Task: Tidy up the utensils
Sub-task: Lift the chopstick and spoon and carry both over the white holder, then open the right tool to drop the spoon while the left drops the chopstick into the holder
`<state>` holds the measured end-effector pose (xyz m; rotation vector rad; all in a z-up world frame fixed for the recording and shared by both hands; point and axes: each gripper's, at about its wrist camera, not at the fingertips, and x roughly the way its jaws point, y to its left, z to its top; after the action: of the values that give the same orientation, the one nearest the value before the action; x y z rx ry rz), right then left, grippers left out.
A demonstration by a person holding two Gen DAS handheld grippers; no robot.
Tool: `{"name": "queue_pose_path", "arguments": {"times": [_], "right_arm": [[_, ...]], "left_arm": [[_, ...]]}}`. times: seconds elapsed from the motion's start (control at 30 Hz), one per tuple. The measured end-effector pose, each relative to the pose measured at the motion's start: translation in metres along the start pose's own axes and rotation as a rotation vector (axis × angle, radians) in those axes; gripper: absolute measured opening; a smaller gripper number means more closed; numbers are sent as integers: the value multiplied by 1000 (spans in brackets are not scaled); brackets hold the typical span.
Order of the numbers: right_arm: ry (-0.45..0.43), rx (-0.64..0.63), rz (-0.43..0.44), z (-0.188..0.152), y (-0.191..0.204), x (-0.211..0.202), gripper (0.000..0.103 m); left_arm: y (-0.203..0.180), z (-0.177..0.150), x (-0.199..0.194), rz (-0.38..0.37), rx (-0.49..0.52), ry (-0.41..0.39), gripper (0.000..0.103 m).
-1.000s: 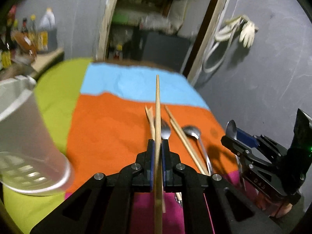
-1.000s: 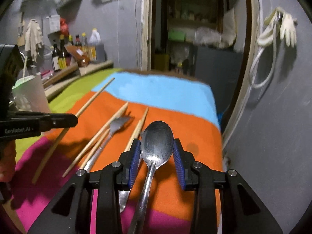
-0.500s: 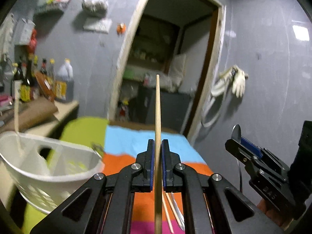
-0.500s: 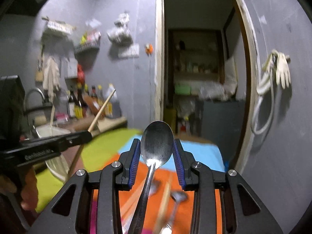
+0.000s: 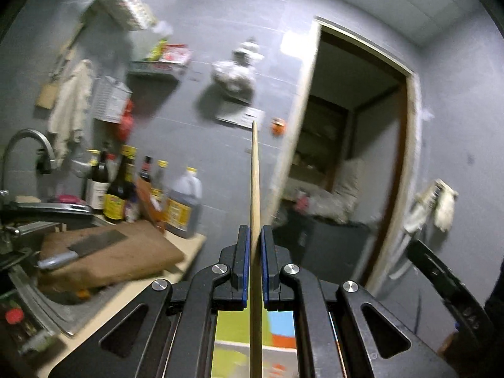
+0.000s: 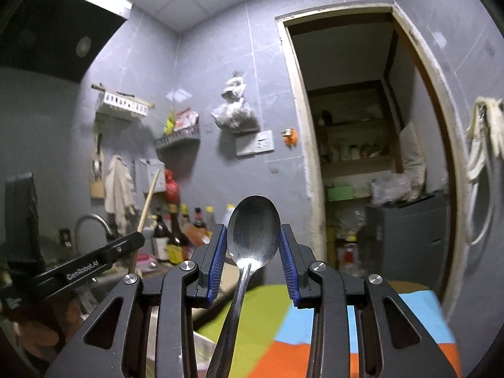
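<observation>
My left gripper [image 5: 255,236] is shut on a wooden chopstick [image 5: 255,189] that points up along the fingers toward the wall. It also shows in the right wrist view [image 6: 94,263], with the chopstick [image 6: 146,201] rising from it. My right gripper [image 6: 253,239] is shut on a metal spoon [image 6: 253,236], bowl upward between the blue pads. It also shows at the right edge of the left wrist view [image 5: 447,286]. The colourful tablecloth [image 6: 315,321] lies low in both views. The white utensil holder and the other utensils are out of view.
A counter at the left holds a wooden chopping board with a cleaver [image 5: 94,245], several bottles [image 5: 176,198] and a sink with a tap [image 5: 28,148]. An open doorway [image 6: 362,157] is ahead. Gloves hang on the right wall [image 6: 485,132].
Both grippers have tilted and risen, so the views swung up from the table to the wall and doorway. The holder and the utensils on the cloth dropped out of view. Both grips are unchanged.
</observation>
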<state>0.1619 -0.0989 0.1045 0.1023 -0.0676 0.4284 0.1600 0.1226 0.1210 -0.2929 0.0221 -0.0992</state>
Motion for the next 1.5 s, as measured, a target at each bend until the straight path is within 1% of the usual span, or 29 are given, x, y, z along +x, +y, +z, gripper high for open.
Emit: {"name": "queue_pose_path", "arguments": {"times": [0.1,0.23,0.4,0.47,0.7,0.83,0.93,1.17,1.43,1.5], "right_arm": [[-9,38,37,-2,8,14,31],[-31,72,70,-6,20,31,31],[-37,60,53,-18,37,50,31],[-32,44,44,-24,41,54,31],[24,-17,27,-52,47,65,31],[62,-40,25,-64,46,66,31],[88,-50,25,-70,46,65,31],[152,-59,30,-81,45,62,32],[201,-73,56,-86,46,58,32],[208,-78,56,-88,45,56,35]], "left_arm": [[25,5,5,45,-36,-24,4],[43,6,10,66,-66,-35,4],[44,-7,15,107,-29,-49,4],[45,-14,19,120,-32,-44,4],[48,-34,27,132,-56,15,4],[39,-44,24,136,-26,26,4],[34,-50,22,143,1,48,4],[37,-62,18,151,5,108,4],[38,-69,11,117,-25,174,5],[37,-71,10,106,-27,188,6]]}}
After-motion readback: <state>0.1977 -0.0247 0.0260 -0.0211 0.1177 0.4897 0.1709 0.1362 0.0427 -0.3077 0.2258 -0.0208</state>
